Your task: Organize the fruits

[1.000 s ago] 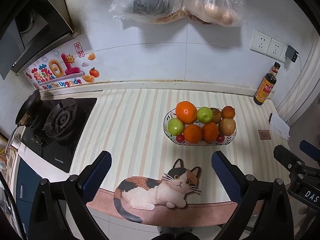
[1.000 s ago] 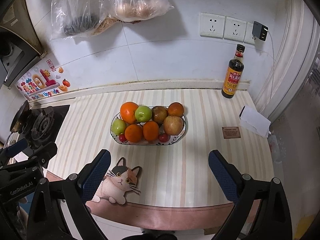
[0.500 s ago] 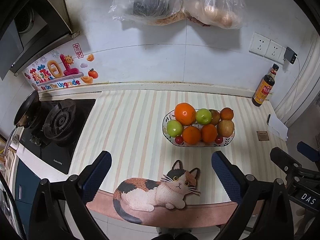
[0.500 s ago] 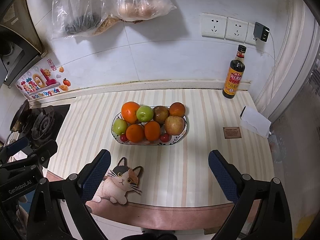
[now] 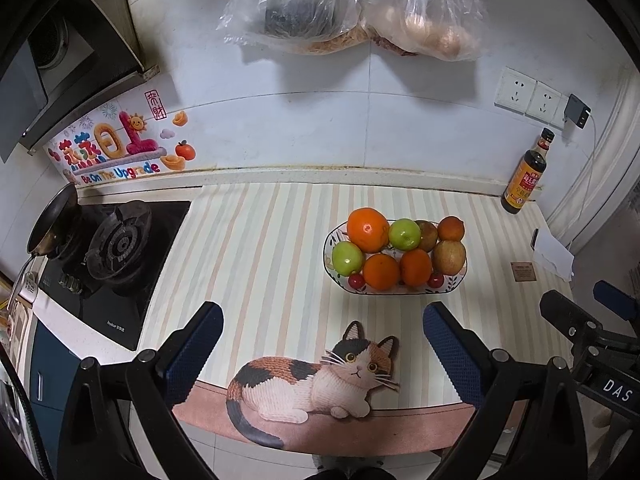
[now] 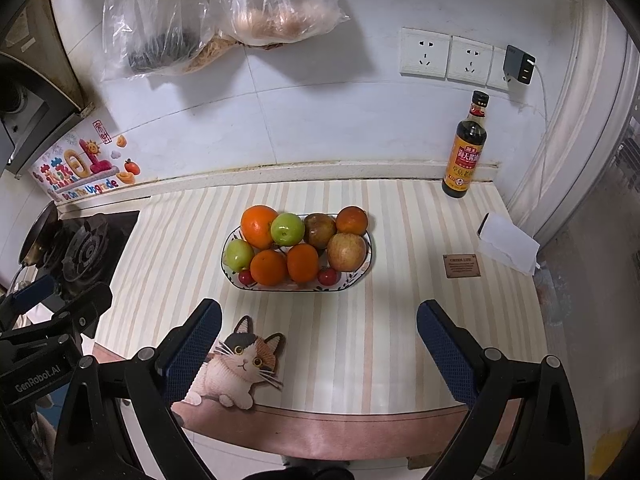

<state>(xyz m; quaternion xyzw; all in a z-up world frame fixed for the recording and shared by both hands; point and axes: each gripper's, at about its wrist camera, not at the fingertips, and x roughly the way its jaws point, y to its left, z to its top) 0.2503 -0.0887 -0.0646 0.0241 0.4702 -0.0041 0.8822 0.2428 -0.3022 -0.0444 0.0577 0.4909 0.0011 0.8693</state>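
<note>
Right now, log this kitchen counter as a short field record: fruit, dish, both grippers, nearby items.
dish: oval patterned fruit bowl on the striped counter mat
fruit: four oranges, two green apples, one reddish apple, one dark brownish fruit, two cherry tomatoes, all in the bowl
left gripper: open, holding nothing, short of the bowl
right gripper: open, holding nothing, short of the bowl
nearby: sauce bottle by the wall, gas stove to the left, cat picture at the mat's front edge
</note>
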